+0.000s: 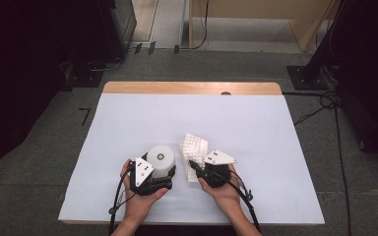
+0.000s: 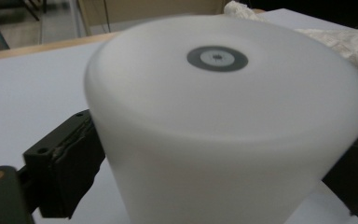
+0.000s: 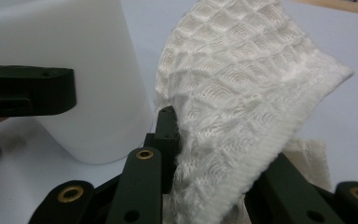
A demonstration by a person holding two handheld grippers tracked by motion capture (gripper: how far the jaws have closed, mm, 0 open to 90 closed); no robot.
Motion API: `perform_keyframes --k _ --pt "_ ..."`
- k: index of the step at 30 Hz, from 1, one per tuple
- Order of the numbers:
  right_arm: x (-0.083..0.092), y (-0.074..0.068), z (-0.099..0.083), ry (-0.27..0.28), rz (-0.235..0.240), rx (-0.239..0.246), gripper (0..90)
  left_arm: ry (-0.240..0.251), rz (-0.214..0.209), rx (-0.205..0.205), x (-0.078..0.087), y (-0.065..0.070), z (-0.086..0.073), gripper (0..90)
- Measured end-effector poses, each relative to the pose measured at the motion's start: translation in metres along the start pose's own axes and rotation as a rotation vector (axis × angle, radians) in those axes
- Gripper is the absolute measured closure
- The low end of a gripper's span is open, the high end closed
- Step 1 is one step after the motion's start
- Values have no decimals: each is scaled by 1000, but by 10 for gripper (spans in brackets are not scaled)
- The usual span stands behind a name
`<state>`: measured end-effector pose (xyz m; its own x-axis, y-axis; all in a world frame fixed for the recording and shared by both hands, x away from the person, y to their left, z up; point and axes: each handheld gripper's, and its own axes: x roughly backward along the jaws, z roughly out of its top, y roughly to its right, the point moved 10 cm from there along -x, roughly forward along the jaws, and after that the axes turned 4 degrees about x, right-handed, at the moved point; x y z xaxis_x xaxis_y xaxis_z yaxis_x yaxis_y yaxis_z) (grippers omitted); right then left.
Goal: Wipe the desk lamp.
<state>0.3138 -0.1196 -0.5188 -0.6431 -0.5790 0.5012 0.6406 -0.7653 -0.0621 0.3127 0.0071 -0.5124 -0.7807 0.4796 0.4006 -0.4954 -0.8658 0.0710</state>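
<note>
The worktop [image 1: 128, 123] is covered by a white sheet, with a strip of bare wood along its far edge. Its near middle carries everything in hand.

A white cylinder [image 1: 160, 161] stands upright there, a grey ring with a small dot at the centre of its flat top. In the left gripper view it rises between the black fingers [image 2: 65, 163], one on each side of its wall and touching it, so the left gripper [image 1: 153, 180] is clamped on the cylinder.

Just beside the cylinder, toward the person's right, is a white waffle-weave cloth [image 1: 193, 147]. Part of it lies on the worktop and part is lifted. In the right gripper view a fold of cloth stands up from between the fingers [image 3: 167, 135], which are pressed close together on it; the right gripper [image 1: 197, 167] grips the cloth at its near edge. That view also has the cylinder's wall close to the cloth; whether they touch I cannot tell.
</note>
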Motion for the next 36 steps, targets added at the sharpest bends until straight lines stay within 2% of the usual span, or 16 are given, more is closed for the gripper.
perform_keyframes --k 2,4,6,8,10,11,13,16,22,26,28,31,33,36 --pt "-2 -3 -3 -16 10 -3 732 2 3 -11 0 0 0 80" --pt "-5 -5 -6 -27 15 6 732 -2 -12 -16 0 -1 0 84" --pt "-7 -6 -8 -43 15 15 732 13 -33 -20 3 -4 4 85" --pt "-10 -8 -11 -59 17 11 732 48 -77 -6 9 -7 13 85" --pt "-12 -11 -13 -68 20 16 733 85 -140 13 15 -6 22 86" --pt "-12 -13 -13 -68 25 19 733 92 -165 17 17 -6 25 86" --pt "-12 -20 -10 -54 48 16 734 81 -181 1 17 -4 25 86" --pt "-8 -28 -2 -27 59 29 735 60 -192 -23 15 -1 20 86" --pt "9 -27 18 62 45 40 737 8 -211 -77 7 9 9 86" --pt "23 -25 33 125 40 47 738 -8 -225 -96 4 13 5 86" --pt "27 -25 36 138 40 55 738 -5 -225 -95 4 13 6 86" --pt "23 -24 32 118 43 49 738 6 -227 -85 6 13 9 86" --pt "16 -23 23 76 40 51 738 20 -229 -77 8 11 12 86" --pt "3 -23 8 9 51 27 738 30 -217 -80 9 9 14 86"
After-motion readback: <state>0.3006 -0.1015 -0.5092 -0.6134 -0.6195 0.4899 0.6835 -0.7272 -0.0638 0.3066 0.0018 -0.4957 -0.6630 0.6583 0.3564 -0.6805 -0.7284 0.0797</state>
